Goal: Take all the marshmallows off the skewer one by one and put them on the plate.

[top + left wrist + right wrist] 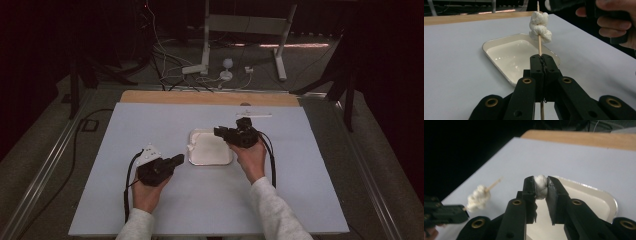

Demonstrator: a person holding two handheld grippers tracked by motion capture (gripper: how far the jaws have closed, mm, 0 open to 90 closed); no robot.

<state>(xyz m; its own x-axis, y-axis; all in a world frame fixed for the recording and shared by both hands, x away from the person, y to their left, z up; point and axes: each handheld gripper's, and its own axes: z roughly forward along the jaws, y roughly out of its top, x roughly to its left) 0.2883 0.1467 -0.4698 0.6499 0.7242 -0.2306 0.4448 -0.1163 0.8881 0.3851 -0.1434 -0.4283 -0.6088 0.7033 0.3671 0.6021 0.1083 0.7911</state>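
**Skewer and marshmallow held over the tray**

While resting above the pale surface (210,200), left gripper (541,60) clamps its fingers (535,72) tight on a wooden skewer (539,47), white marshmallows (539,27) threaded just beyond the tips. Right gripper (541,188) pinches one marshmallow piece (541,186) between narrowed fingers (528,192). Beneath and ahead of both, a shallow white tray (196,159).

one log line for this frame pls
left gripper: shut on skewer, white pieces threaded | right gripper: shut on white piece | tray: on table, between grippers
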